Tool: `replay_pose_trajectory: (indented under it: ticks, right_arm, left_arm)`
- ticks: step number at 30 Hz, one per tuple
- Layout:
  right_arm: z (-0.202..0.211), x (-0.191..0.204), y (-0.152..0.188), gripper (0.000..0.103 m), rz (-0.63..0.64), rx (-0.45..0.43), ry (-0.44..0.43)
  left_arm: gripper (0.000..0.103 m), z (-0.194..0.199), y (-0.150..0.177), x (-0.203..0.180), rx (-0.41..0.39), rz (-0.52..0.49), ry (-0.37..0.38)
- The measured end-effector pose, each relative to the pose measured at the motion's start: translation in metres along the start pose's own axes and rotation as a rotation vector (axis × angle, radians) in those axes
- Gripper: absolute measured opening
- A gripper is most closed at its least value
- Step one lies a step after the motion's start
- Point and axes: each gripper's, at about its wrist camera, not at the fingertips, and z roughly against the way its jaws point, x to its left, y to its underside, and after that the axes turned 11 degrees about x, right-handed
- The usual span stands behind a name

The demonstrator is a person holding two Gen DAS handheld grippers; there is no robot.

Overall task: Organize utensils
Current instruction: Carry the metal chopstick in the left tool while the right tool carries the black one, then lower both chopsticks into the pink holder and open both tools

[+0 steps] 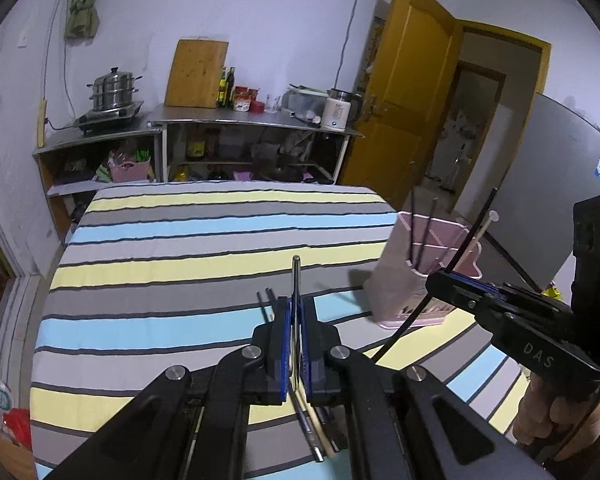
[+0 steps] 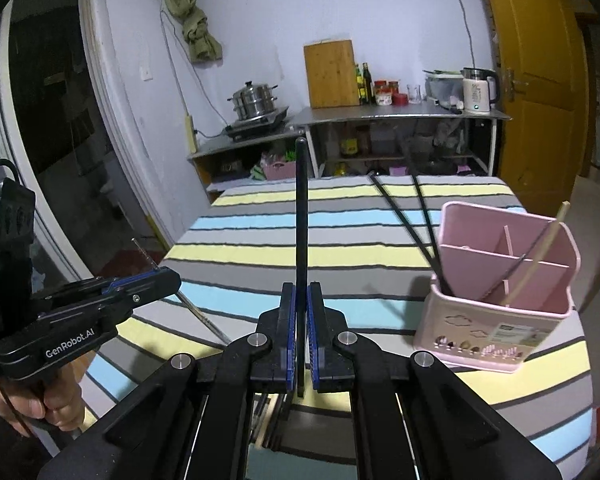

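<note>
My left gripper (image 1: 296, 304) is shut on a metal chopstick (image 1: 296, 280) that points away over the striped table; it also shows in the right wrist view (image 2: 198, 312). My right gripper (image 2: 301, 290) is shut on a black chopstick (image 2: 301, 208) held upright; in the left wrist view that chopstick (image 1: 466, 240) slants beside the pink utensil holder (image 1: 420, 276). The holder (image 2: 500, 320) stands at the right of the table with two black chopsticks (image 2: 424, 224) and a wooden one (image 2: 540, 252) in its compartments. More chopsticks (image 1: 314, 428) lie on the table under my left gripper.
The table carries a striped cloth (image 1: 204, 248). Behind it stand metal shelves (image 1: 256, 124) with a steamer pot (image 1: 114, 92), a cutting board, bottles and a kettle. A yellow door (image 1: 412, 92) stands open at the right.
</note>
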Motion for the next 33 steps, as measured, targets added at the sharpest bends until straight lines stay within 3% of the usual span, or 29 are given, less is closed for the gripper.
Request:
replay_pose_trajectory:
  ticks: [18, 26, 33]
  right_arm:
    - [0.057, -0.055, 0.014, 0.005, -0.107, -0.082, 0.07]
    - [0.089, -0.084, -0.005, 0.005, -0.147, -0.173, 0.129]
    - [0.111, -0.101, -0.032, 0.005, -0.168, -0.273, 0.166]
  left_arm:
    - [0.004, -0.009, -0.024, -0.075, 0.03, -0.089, 0.152]
    - [0.004, -0.01, -0.066, -0.12, -0.024, -0.154, 0.207]
    - [0.004, -0.011, -0.106, -0.139, -0.084, -0.176, 0.223]
